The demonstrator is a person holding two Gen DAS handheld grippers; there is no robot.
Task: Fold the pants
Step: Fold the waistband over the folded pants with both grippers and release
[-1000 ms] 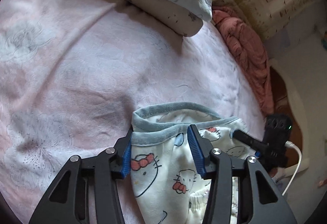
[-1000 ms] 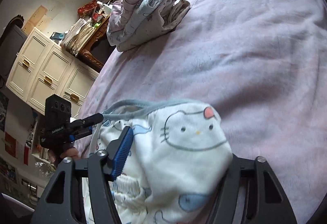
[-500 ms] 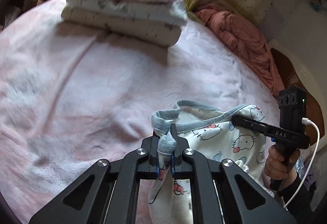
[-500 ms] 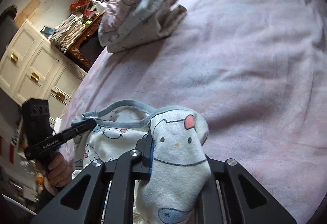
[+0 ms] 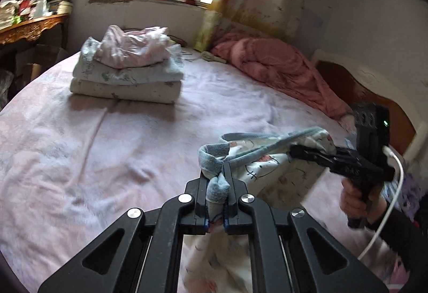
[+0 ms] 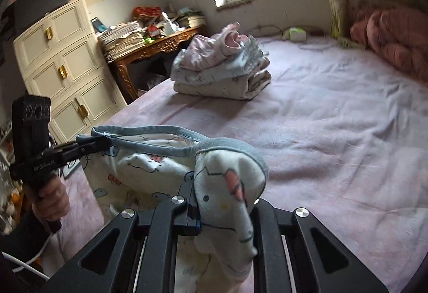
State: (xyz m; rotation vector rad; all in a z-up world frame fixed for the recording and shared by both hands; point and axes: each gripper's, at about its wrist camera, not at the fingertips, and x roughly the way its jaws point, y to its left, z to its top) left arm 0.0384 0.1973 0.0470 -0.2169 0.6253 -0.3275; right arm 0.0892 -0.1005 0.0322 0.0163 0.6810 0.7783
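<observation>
Fingers of the left gripper and right gripper are each clamped on one end of the grey waistband, so the pants hang between them over the bed's near edge, the waistband's length running left to right.

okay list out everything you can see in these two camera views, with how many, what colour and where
pants: one, white cartoon print with grey-blue waistband, held up above the near bed edge by both grippers
bed cover: one, pale pink, spread across the bed
folded clothes: one stack, pink on cream, far side of bed
quilt: one, salmon pink, bunched by the headboard
drawers: one unit, cream with gold handles, beside the bed
desk: one, carved wood, piled with papers, under the window
left gripper: black, shut on waistband
right gripper: black, shut on the waistband's other end
hands: two, each gripping a handle
</observation>
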